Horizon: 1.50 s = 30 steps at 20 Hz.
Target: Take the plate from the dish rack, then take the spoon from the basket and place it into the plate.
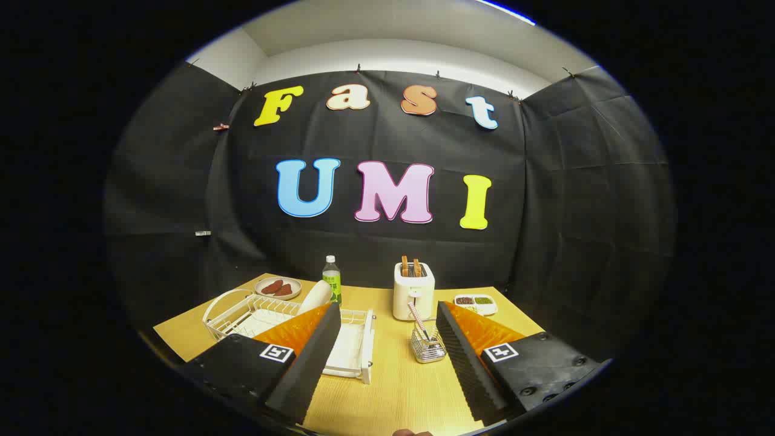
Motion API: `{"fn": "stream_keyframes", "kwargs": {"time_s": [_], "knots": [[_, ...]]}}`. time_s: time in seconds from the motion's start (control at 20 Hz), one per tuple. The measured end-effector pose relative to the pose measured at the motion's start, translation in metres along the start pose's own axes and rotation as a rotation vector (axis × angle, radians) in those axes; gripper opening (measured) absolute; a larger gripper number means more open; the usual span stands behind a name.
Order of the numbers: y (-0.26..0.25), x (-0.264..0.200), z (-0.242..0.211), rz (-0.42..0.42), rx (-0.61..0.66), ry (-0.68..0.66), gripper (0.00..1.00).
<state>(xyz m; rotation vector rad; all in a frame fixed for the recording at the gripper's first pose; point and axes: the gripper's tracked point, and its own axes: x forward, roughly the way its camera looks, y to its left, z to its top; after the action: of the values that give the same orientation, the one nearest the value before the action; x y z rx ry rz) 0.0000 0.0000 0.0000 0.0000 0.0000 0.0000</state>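
Gripper [387, 330] fingers spread wide, holding nothing, hovering above the table [393, 387], so nothing's done yet by the look of it. Just ahead between the fingers: spoon [419, 321] upright in the wire basket [427, 347]. Plate [315, 297] stands on edge in the dish rack [254, 318] beyond the left finger; both picks and the placement remain.

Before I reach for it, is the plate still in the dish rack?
Yes. The plate stands on edge in the white dish rack, beyond the open gripper.
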Motion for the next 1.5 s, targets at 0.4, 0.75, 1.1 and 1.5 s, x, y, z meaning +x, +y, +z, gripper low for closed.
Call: {"fn": "stream_keyframes", "kwargs": {"time_s": [0.4, 0.75, 1.1, 1.5], "knots": [[0.002, 0.002, -0.005, 0.012, 0.01, 0.021, 0.98], [-0.006, 0.011, -0.014, -0.013, 0.037, 0.052, 0.98], [-0.005, 0.028, -0.014, -0.014, 0.022, 0.068, 0.98], [0.028, 0.067, -0.012, 0.091, 0.052, 0.187, 0.99]]}}
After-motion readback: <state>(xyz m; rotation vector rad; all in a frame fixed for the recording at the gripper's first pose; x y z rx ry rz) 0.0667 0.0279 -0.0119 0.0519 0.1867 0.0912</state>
